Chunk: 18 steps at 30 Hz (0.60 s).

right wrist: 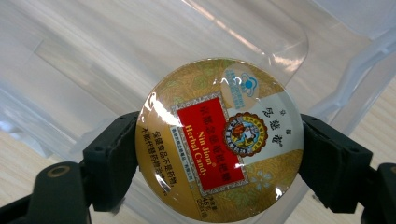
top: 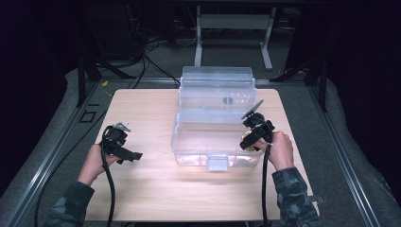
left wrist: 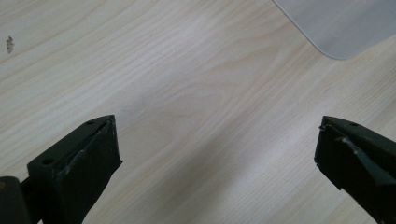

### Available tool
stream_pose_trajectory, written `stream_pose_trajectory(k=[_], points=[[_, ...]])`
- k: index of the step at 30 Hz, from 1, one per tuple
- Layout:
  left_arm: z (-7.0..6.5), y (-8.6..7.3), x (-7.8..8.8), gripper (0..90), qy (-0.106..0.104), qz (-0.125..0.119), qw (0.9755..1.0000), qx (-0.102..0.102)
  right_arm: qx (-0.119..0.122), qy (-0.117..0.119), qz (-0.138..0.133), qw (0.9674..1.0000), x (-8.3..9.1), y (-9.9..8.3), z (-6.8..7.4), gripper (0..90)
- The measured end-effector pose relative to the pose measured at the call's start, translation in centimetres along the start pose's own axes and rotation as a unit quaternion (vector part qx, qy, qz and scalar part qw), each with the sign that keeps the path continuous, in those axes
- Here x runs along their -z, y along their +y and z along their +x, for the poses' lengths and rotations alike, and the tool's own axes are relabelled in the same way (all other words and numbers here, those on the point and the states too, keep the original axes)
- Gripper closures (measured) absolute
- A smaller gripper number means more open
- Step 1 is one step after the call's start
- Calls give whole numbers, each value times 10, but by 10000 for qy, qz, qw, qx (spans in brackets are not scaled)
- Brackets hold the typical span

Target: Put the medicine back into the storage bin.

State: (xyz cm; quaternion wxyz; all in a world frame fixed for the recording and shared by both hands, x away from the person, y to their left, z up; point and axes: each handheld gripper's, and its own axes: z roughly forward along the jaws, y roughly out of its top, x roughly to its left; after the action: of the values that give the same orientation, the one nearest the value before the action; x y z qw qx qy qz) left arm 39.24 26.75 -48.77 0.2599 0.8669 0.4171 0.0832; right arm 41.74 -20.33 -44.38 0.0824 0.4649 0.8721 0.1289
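High view: a clear plastic storage box (top: 215,127) stood open on the wooden worktop (top: 151,184), its lid tilted back. The right gripper (top: 250,137) hovered at the box's right wall; the left gripper (top: 124,151) rested apart, near the worktop's left side.

Left gripper view: its fingers (left wrist: 79,163) stood wide with nothing between them, above bare wood, a corner of the box at top right.

Right gripper view: the fingers (right wrist: 112,158) clamped a round herbal candy tin (right wrist: 219,140) by its rim, over the box. Judged: tin picked up, placing inside remained.
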Motion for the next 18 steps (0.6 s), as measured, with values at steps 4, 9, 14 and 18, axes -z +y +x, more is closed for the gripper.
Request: stream_pose_trajectory(k=[4, 9, 14, 18], points=[[-1, 1, 1, 1, 6, -10, 10000, -19, 3, -53, 61, 10000, 0, -2, -1, 196], [-1, 1, 0, 2, 0, 2, 10000, -17, 10, -8, 84, 10000, -1, -3, -1, 196], [-2, 1, 0, 2, -10, 15, 10000, -25, 88, -12, 83, 9999, 0, -3, 1, 147], [-2, 2, 1, 2, -6, -6, 10000, -35, 80, -55, -131, 9999, 12, -4, 2, 133]])
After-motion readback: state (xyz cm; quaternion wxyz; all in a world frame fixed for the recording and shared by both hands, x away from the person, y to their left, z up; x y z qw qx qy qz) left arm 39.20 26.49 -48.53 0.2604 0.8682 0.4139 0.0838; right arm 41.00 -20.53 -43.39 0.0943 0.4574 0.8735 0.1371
